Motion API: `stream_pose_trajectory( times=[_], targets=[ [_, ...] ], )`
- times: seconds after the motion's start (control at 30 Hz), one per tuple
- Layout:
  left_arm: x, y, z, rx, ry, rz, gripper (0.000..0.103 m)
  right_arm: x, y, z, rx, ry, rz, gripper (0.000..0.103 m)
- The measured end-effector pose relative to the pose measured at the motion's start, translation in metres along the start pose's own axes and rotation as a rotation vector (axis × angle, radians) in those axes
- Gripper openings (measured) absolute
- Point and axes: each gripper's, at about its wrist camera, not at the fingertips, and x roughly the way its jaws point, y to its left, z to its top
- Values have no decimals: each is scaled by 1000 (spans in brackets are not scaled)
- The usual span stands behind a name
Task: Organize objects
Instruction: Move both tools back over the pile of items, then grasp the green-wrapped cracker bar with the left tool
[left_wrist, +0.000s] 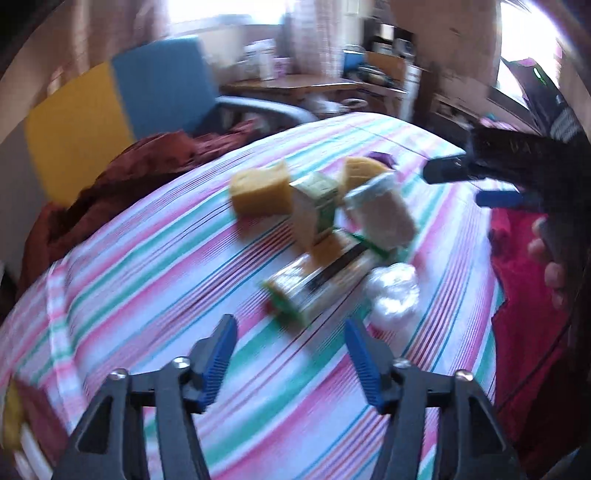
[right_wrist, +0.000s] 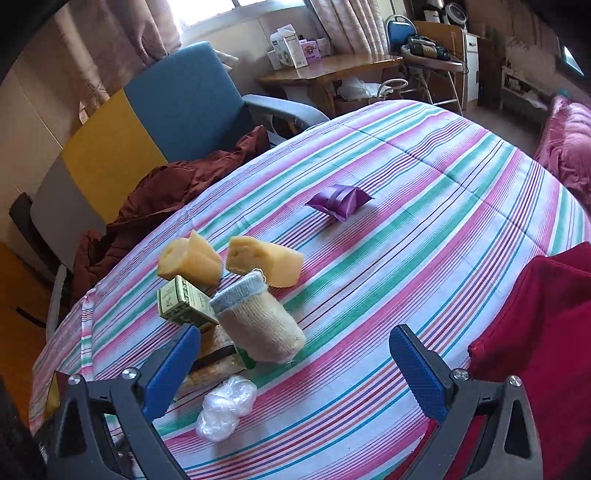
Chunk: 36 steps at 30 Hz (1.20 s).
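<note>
Sponges (right_wrist: 264, 264), boxes and a knitted sleeve (right_wrist: 260, 321) were heaped on the striped bed (right_wrist: 424, 236); both grippers' fingers were spread, empty. The leaning pile could be toppled by a careless approach.

- The striped bedspread (right_wrist: 424, 206) in pink, green and white fills the middle of the room.
- A rumpled maroon cloth (right_wrist: 177, 192) lies off its edge at about ten o'clock.
- Behind that stands a blue armchair (right_wrist: 184, 99), with a yellow panel (right_wrist: 107, 147) just beside it.
- At twelve o'clock, a wooden desk (right_wrist: 332, 70) carries white boxes (right_wrist: 288, 48).
- A red fabric (right_wrist: 546, 332) sits at four o'clock.
- A pink cushion (right_wrist: 569, 147) rests at two o'clock.
</note>
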Motion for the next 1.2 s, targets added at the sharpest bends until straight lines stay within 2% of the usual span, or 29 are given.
stream_pose_trajectory(
  times=[0.43, 0.57, 0.7, 0.9, 1.0, 1.2],
  targets=[
    [52, -19, 28, 251, 37, -81, 65, 8, -2, 2, 11, 41, 32, 103],
    [70, -20, 32, 278, 68, -83, 65, 11, -3, 2, 11, 48, 29, 103],
    [74, -18, 32, 220, 53, -85, 65, 13, -6, 3, 15, 51, 22, 103],
    [66, -18, 17, 139, 22, -75, 49, 16, -6, 3, 8, 56, -2, 103],
    [57, -14, 6, 100, 32, -43, 49, 16, -4, 3, -4, 53, -1, 103],
    [22, -1, -36, -83, 43, -3, 49, 17, -3, 3, -14, 57, 0, 103]
  ],
)
